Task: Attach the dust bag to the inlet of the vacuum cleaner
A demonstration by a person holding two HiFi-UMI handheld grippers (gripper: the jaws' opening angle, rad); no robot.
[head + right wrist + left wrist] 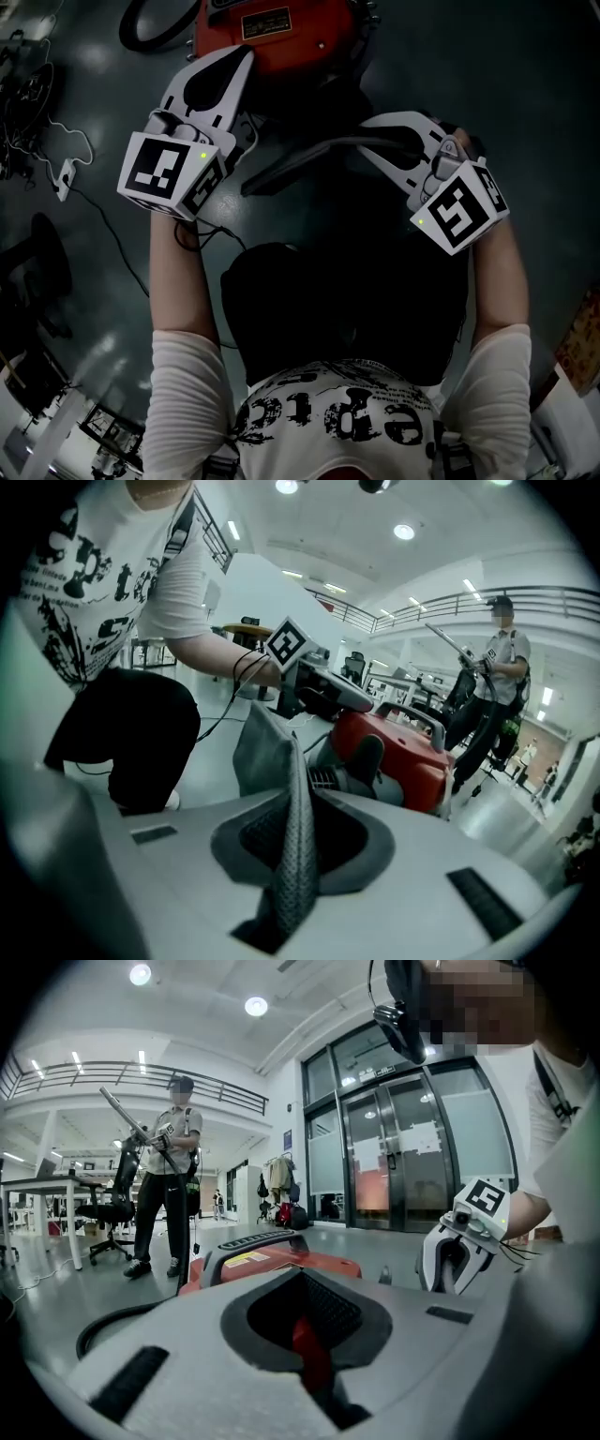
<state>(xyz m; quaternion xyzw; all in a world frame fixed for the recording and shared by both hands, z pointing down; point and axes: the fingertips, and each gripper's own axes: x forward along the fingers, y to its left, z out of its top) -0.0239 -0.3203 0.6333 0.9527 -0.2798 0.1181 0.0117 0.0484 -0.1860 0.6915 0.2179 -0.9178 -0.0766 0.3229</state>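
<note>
Tightly between right gripper's (298,803) jaws: bag (255,749)

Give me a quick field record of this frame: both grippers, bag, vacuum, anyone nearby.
left hand-held gripper: jaws together on a thin red strip; what the strip is can't be told
right hand-held gripper: shut on the dust bag, grey fabric in the slot
vacuum cleaner: red, on the floor, beyond both grippers
inlet: can't be made out
bystander: standing in the background, holding a long tool

Vacuum cleaner (281,37) on floor (525,56), dust bag (267,752) just before it
</note>
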